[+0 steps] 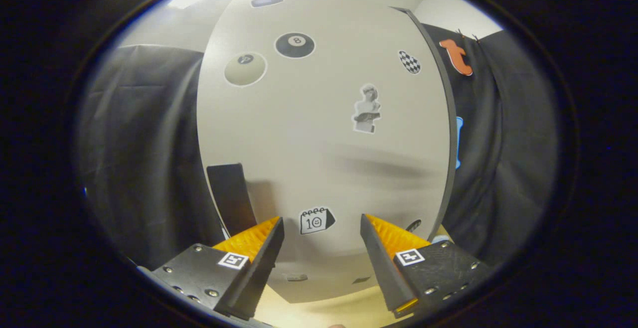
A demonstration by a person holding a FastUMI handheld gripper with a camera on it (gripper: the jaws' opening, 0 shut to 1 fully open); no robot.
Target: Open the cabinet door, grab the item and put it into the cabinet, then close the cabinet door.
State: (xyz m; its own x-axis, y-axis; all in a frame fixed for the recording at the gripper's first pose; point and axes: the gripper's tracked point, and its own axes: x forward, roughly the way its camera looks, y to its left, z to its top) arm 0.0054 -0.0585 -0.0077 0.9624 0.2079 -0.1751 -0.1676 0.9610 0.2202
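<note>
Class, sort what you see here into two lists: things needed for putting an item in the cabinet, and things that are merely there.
Needed: cabinet door, shut; its dark handle; gripper, jaws apart and empty.

Merely there: billiard-ball stickers, statue sticker, calendar sticker, black cloth, tabletop.

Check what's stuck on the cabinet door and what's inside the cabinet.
On the cabinet door: eight-ball sticker, bust sticker, calendar sticker, black handle. Inside is hidden by the door. Gripper open, empty, just before it.

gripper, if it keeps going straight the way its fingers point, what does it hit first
Most likely the white cabinet door, around the calendar sticker just ahead of the open, empty gripper. The black handle sits off to one side. Depth is hard to judge.
</note>
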